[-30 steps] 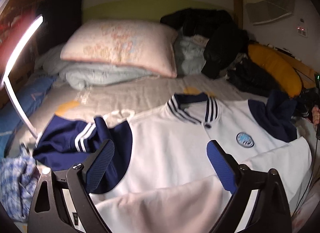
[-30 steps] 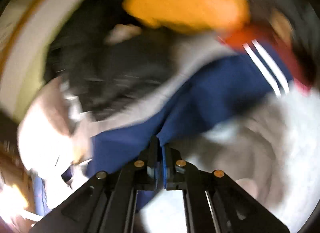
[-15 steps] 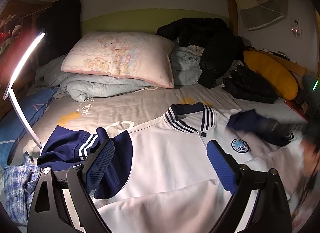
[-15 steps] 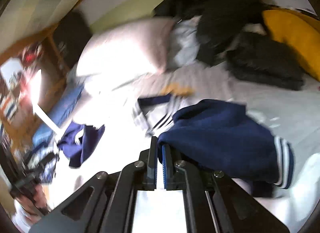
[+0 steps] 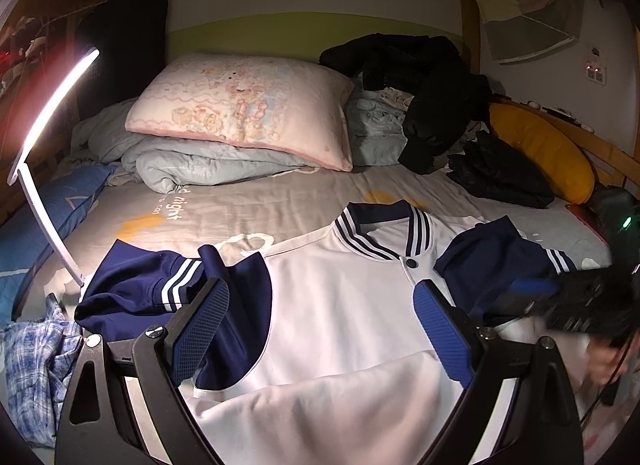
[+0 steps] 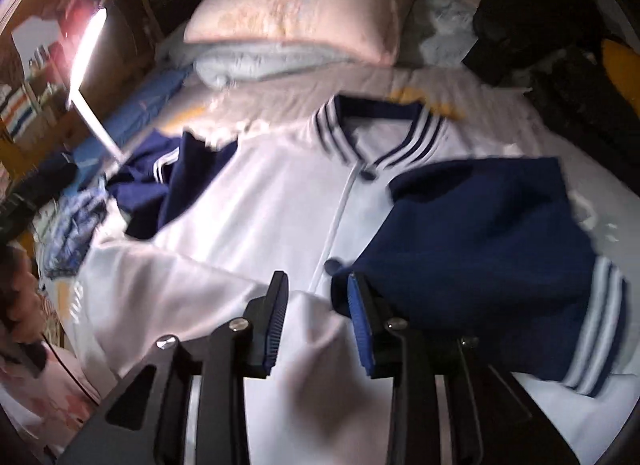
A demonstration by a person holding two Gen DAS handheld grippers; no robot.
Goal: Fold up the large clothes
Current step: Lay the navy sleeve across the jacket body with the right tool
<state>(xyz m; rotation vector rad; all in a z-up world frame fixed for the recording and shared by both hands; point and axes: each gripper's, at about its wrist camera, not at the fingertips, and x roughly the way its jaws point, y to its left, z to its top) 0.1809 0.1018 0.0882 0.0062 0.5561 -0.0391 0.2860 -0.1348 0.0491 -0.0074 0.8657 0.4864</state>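
Observation:
A white baseball jacket (image 5: 340,305) with navy sleeves and a striped collar lies face up on the bed; it also shows in the right wrist view (image 6: 260,217). Its hem is folded up over the body. The right navy sleeve (image 6: 480,233) lies folded across the chest, seen in the left wrist view too (image 5: 492,257). The left navy sleeve (image 5: 160,293) lies bunched at the jacket's left. My left gripper (image 5: 320,325) is open and empty above the jacket. My right gripper (image 6: 316,313) is open, just off the right sleeve's edge, and appears blurred at the right of the left wrist view (image 5: 560,301).
A pink pillow (image 5: 248,105) on a grey-blue quilt (image 5: 192,165) lies at the bed's head. Black clothes (image 5: 424,77) and a yellow cushion (image 5: 540,149) sit at the back right. A lit curved lamp (image 5: 44,133) stands left. Plaid cloth (image 5: 32,365) lies at the near left.
My right gripper carried the right sleeve inward over the chest, then opened and let it go. My left gripper stayed open and rose slightly.

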